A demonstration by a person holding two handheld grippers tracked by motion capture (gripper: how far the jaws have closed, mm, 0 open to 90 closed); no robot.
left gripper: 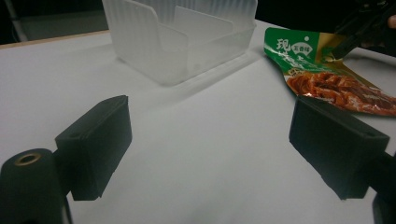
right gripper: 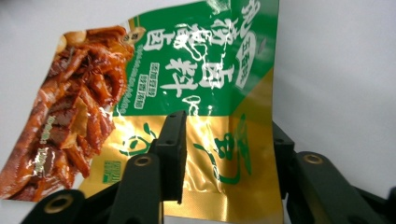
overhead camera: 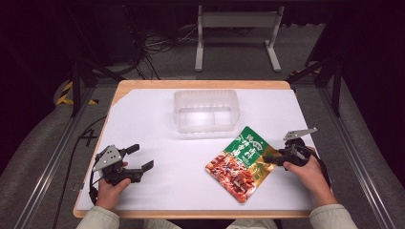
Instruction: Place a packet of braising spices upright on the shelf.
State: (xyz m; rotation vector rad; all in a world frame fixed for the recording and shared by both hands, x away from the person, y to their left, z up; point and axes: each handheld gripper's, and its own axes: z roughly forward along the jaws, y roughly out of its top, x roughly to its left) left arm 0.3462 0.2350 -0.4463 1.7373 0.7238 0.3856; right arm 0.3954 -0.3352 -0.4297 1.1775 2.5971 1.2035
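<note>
A snack pouch, green and gold with red meat printed on it, lies flat on the white table sheet right of centre. My right gripper sits at its right edge. In the right gripper view the jaws straddle the pouch's gold edge, one over it and one partly behind it. A clear gap remains between them, so the right gripper stands open. My left gripper rests at the table's front left, open and holding nothing. Seen from the left gripper, the pouch is ahead to the right.
A clear plastic container with an inner divider stands at the back centre, also ahead in the left gripper view. The white sheet covers a wooden table. A white metal stand and cables are on the floor beyond.
</note>
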